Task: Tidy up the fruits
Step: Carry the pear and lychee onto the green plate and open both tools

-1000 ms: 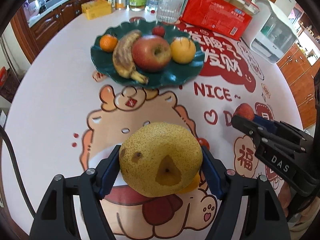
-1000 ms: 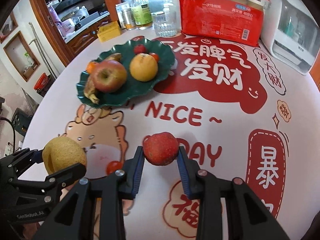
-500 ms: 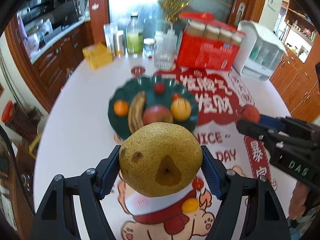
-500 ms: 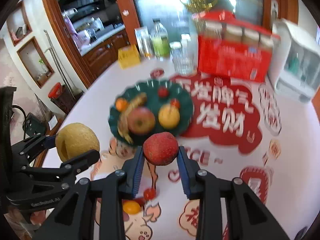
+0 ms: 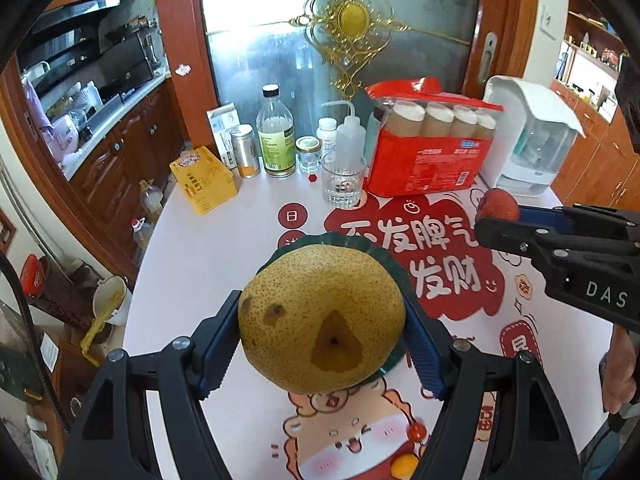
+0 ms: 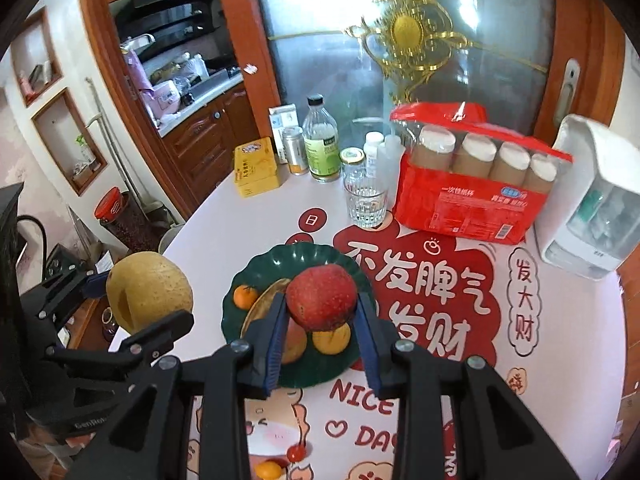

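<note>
My left gripper (image 5: pixel 322 334) is shut on a large speckled yellow pear (image 5: pixel 322 316), held high above the table; the pear also shows in the right wrist view (image 6: pixel 148 290). My right gripper (image 6: pixel 322 316) is shut on a small red fruit (image 6: pixel 322 296), held above the dark green plate (image 6: pixel 300 256). The plate holds a tangerine (image 6: pixel 245 295), a banana (image 6: pixel 264 304), an apple and an orange (image 6: pixel 332 338), partly hidden by my fingers. In the left wrist view the pear hides most of the plate (image 5: pixel 352 240). A cherry tomato (image 6: pixel 296 453) and a small orange fruit (image 6: pixel 268 470) lie on the table in front.
At the table's back stand a glass (image 6: pixel 366 204), a green-labelled bottle (image 6: pixel 320 144), a can (image 6: pixel 294 156), a yellow box (image 6: pixel 256 168), a red pack of paper cups (image 6: pixel 476 184) and a white appliance (image 6: pixel 600 200). The table's left edge drops toward kitchen cabinets.
Both grippers have risen well above the table with their fruits still held. The views now look down from higher and farther back, and the plate sits lower in them.
</note>
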Motion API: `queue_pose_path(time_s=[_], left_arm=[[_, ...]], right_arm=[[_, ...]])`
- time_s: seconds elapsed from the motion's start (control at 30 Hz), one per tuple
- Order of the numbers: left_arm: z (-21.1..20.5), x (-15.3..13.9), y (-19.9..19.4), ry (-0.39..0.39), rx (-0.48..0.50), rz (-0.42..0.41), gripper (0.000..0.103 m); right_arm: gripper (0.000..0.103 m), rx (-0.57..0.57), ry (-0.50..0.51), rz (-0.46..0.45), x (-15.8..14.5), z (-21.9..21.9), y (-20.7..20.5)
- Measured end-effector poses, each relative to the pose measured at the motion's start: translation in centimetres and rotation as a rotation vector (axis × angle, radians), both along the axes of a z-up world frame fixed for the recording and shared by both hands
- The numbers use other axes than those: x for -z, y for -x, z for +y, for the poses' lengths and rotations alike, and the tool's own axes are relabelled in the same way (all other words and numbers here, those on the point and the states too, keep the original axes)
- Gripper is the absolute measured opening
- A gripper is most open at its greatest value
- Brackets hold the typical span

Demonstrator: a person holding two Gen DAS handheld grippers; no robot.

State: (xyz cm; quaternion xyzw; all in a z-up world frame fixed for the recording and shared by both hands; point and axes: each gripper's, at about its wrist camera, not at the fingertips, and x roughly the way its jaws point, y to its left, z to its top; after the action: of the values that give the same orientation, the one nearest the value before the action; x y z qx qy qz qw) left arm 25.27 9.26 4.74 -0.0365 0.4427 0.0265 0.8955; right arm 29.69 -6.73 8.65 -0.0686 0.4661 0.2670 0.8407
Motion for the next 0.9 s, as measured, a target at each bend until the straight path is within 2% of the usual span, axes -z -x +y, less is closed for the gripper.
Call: queue_pose_path(time_s=[0.17,0.33,0.57,0.9], left_arm=[[0.8,3.5,-4.0,0.018,-0.020,0.054,0.074],[2.2,7.1,-7.3,0.050,-0.056,0.100,0.074],[3.7,11.3,-11.1,0.049,-0.100,0.142,0.074],[5.5,16.7,-14.0,0.108,-0.146,0.190,0.074]], right_arm=[[0.033,0.018,0.003,0.075,3.8,0.9,-3.6],[0.033,0.018,0.021,0.137,8.6,1.7,-5.1],[0.033,-0.044,0.071,0.147,14.0,4.0,-5.1],[0.033,-0.101,0.086,0.141,17.8,7.0,-5.2]])
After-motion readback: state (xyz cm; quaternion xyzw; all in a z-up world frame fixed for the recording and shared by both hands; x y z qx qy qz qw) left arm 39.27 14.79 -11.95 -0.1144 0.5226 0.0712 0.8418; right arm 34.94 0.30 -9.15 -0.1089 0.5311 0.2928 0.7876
